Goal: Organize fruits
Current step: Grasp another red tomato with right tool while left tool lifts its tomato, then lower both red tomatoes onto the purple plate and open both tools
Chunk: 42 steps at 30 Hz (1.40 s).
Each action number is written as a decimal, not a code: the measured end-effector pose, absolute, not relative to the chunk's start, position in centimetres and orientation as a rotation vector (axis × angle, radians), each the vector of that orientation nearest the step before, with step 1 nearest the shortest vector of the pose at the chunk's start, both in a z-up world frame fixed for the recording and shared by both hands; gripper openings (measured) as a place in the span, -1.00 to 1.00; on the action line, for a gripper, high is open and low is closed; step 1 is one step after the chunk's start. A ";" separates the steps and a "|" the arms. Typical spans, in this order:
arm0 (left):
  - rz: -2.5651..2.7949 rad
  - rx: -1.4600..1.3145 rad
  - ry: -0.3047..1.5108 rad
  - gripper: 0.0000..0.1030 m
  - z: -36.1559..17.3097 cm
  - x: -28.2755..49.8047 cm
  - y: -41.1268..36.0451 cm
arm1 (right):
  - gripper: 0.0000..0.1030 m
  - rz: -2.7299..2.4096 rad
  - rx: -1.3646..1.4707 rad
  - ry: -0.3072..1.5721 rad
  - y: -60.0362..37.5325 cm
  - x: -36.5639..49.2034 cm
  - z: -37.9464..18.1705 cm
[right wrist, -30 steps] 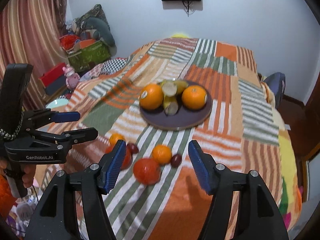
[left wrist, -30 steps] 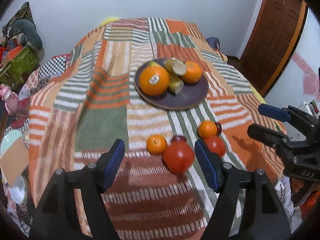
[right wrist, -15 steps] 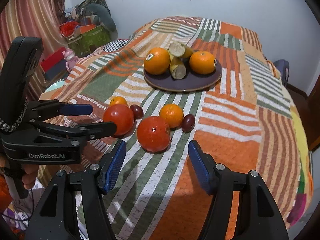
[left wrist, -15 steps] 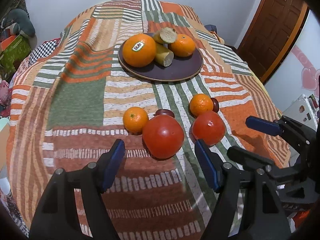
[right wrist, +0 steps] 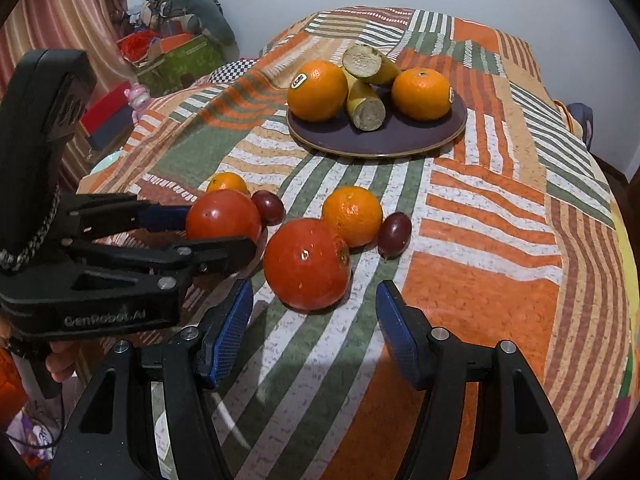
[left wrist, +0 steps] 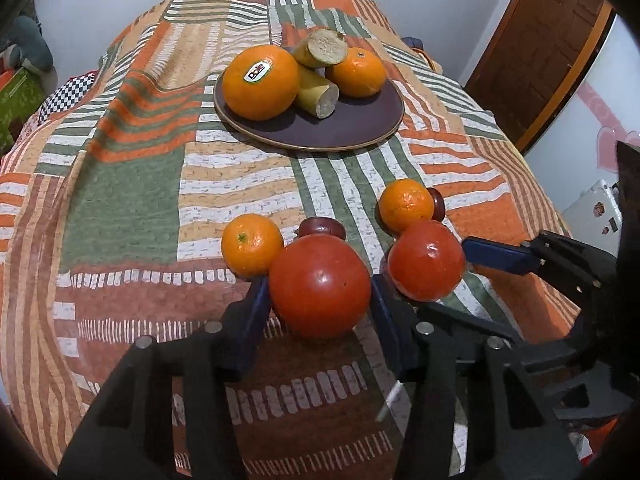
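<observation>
Covering the whole table, a striped patchwork cloth [left wrist: 132,208] is seen in orange, green and cream. Toward its far side a dark plate [left wrist: 360,120] is set, on which a large stickered orange [left wrist: 260,80], a smaller orange [left wrist: 356,72] and two cut banana pieces [left wrist: 320,46] are piled.

Nearer the cameras, loose fruit is grouped on the cloth. One red tomato [left wrist: 319,286] is bracketed by the left gripper [left wrist: 318,300]; its jaws have just been closing and both blue pads are pressed against the tomato's sides. A second red tomato [right wrist: 306,264] is placed just ahead of the right gripper [right wrist: 314,320], whose jaws are held wide, pads clear of the fruit.

A tangerine [left wrist: 252,245] is touching the gripped tomato on its left; another tangerine [right wrist: 352,216] is found behind the second tomato. Two dark red grapes [right wrist: 394,234] are noted beside the tangerines.
</observation>
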<state>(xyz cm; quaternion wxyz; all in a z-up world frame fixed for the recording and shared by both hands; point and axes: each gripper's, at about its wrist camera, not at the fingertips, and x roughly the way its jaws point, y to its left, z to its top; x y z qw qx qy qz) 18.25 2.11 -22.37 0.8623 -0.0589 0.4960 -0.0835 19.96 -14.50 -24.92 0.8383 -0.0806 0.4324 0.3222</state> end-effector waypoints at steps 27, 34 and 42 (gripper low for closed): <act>-0.183 -0.146 0.912 -0.04 -17.0 21.9 3.4 | -0.16 0.718 -0.125 0.864 -15.0 22.6 -21.9; -0.191 -0.128 0.911 -0.04 -17.1 24.0 2.7 | -0.16 0.664 -0.102 0.809 -16.2 25.1 -20.4; -0.196 -0.151 0.933 -0.04 -18.0 26.7 2.4 | -0.16 0.634 -0.079 0.802 -16.4 28.3 -20.4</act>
